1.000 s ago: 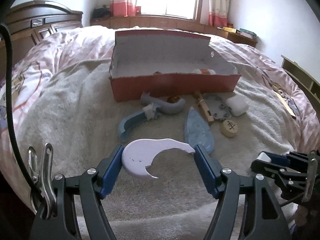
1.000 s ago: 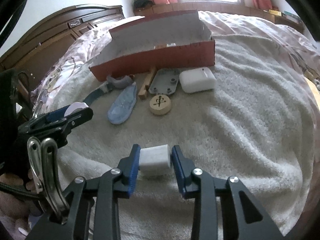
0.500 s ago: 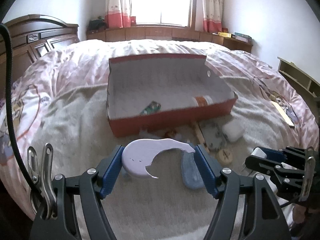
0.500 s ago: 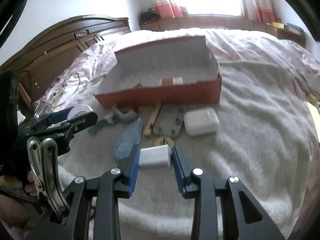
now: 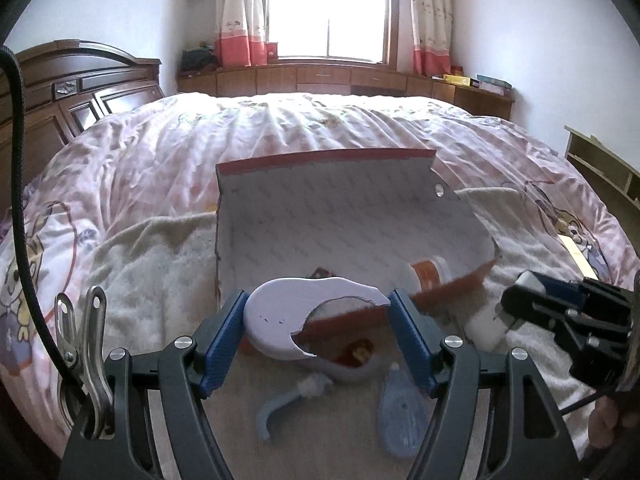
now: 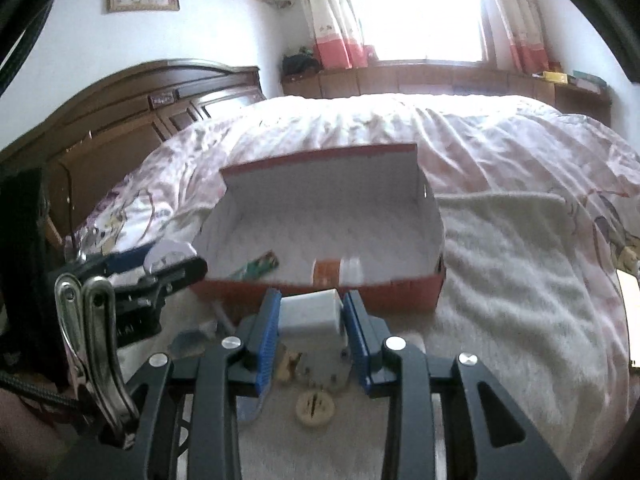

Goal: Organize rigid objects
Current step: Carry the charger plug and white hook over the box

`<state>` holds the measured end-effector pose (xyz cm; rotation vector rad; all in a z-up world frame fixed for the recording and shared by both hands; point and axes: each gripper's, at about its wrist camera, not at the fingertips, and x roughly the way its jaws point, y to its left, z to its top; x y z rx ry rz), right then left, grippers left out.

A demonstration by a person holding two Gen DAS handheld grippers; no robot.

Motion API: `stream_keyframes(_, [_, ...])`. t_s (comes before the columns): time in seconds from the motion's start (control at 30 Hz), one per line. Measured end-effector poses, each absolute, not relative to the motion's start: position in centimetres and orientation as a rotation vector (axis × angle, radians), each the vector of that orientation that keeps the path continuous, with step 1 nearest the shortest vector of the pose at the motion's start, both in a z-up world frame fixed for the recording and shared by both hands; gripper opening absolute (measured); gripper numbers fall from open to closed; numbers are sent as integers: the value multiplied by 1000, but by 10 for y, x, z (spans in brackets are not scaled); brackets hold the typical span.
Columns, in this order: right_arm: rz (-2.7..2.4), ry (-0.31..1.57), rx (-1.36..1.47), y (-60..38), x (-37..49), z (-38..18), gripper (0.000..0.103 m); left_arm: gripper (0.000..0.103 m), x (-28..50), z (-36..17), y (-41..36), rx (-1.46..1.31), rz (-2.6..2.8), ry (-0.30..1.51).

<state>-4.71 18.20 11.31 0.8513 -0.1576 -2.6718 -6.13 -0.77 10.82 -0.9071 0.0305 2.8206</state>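
My left gripper [image 5: 318, 330] is shut on a pale lilac crescent-shaped piece [image 5: 288, 316], held above the near wall of an open red box [image 5: 472, 276]. My right gripper [image 6: 311, 326] is shut on a small white block [image 6: 310, 312], held just in front of the same red box [image 6: 400, 300]. Inside the box lie an orange-and-white bottle [image 5: 430, 274] and a small green item [image 6: 258, 266]. The right gripper shows at the right of the left wrist view [image 5: 532, 300].
On the cream towel [image 6: 500, 280] in front of the box lie a blue curved handle [image 5: 280, 408], a blue leaf-shaped piece [image 5: 402, 416], a round wooden chess disc [image 6: 315, 408] and a grey plate [image 6: 332, 368]. A wooden headboard [image 6: 132, 116] stands at the left.
Both grippers have risen and moved forward toward the red box, each keeping its object. The box's inside now shows more fully and the loose items have dropped low in view.
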Motion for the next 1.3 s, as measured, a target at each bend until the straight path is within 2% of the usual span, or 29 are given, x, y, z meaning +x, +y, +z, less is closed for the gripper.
stream_keyframes(0.57, [-2696,-273,868,193,-123,109,34,72,-118,100,3,-952,2820,49])
stream_keyframes(1.3, [-2706,-263,940,187,-167,83,34,72,-161,70,1,-1051,2803,55])
